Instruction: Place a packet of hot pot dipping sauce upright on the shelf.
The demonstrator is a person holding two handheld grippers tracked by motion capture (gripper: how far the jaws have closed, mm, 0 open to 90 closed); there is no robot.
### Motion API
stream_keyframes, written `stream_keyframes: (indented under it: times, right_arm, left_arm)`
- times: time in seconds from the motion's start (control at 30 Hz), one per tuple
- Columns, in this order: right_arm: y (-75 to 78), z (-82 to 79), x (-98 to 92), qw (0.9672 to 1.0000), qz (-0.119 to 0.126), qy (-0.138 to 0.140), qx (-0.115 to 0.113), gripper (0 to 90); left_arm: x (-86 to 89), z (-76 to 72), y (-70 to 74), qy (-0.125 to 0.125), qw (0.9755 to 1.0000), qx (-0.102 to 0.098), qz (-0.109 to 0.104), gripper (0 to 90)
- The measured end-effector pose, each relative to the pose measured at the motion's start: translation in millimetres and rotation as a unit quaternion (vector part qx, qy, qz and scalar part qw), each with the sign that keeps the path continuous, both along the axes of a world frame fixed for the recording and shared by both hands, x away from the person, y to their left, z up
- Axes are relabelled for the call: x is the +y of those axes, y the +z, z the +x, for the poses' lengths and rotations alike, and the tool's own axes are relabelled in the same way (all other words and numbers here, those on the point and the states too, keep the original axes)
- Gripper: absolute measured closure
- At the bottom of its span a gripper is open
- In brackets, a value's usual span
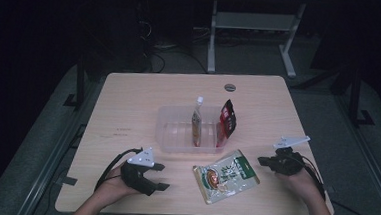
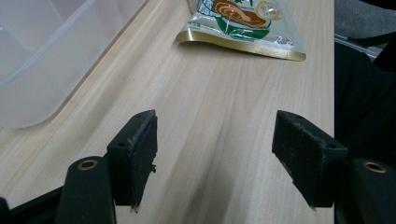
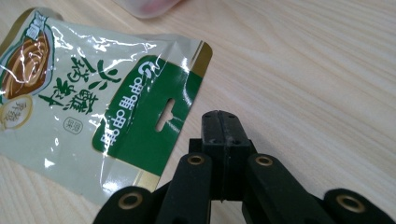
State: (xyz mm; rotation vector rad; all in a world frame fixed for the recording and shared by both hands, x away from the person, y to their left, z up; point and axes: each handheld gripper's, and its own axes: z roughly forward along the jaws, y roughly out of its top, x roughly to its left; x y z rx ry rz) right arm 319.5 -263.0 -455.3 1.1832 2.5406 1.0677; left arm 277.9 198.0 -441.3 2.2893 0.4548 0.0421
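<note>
**K:** Left gripper (image 1: 160, 177) sat at the near-left table edge, jaws spread wide with bare wood between them, nothing gripped.

**M:** And the right?

**K:** Right gripper (image 1: 264, 161) had its jaws pressed together, empty, just right of the green-and-white snack pouch (image 1: 226, 176).

**M:** Pouch location?

**K:** Flat on the table (image 1: 128, 103), between both grippers, just in front of the clear plastic bin (image 1: 164, 131). Hang-hole end pointed toward the right gripper, not touching it. Bin held two upright packets.

Green-white food pouch (image 1: 226, 176), gold edges; black fingers (image 2: 135, 154)
</note>
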Motion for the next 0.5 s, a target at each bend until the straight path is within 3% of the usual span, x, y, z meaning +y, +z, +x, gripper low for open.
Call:
stream_keyframes:
  times: [0.27,0.5]
  right_arm:
    - [-6.3,3.1,13.1,0.9995,-0.004,0.025,0.018,90.0]
    - [-9.5,6.1,26.1,0.9989,-0.006,0.041,0.021,90.0]
  left_arm:
    - [0.7,-1.6,-0.9,0.001,1.0000,0.001,0.000,30.7]
    - [0.7,-1.9,-1.9,0.004,1.0000,0.004,-0.002,30.7]
